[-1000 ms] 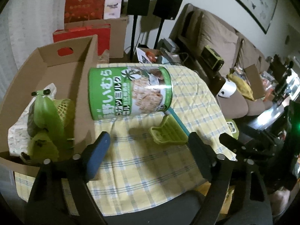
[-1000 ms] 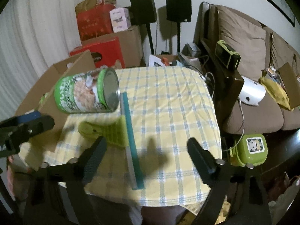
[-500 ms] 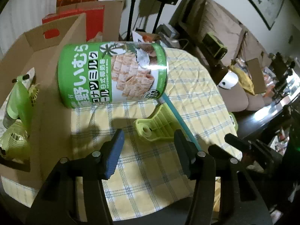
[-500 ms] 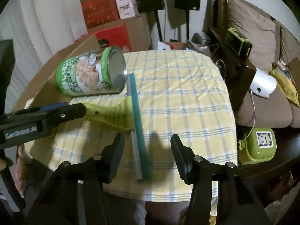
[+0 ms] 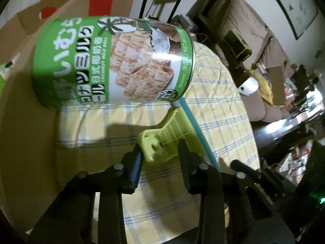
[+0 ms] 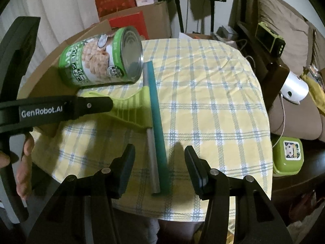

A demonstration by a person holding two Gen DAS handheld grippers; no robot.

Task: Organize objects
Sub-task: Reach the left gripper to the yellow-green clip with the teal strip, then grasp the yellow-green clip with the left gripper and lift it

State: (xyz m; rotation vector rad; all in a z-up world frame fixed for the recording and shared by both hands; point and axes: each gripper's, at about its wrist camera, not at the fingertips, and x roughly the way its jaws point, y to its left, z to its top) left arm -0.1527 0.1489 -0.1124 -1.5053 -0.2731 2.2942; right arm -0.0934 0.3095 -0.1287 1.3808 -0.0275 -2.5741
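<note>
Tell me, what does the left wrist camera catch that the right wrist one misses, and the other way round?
Only the left view shows the label on the can head-on, the left gripper straddling the squeegee handle, and a framed picture on the wall. Only the right view shows the can's metal end, the squeegee's full blade, the right gripper open above the blade's near end, and a green lunchbox. Both show the checked tablecloth, the cardboard box and the sofa.
</note>
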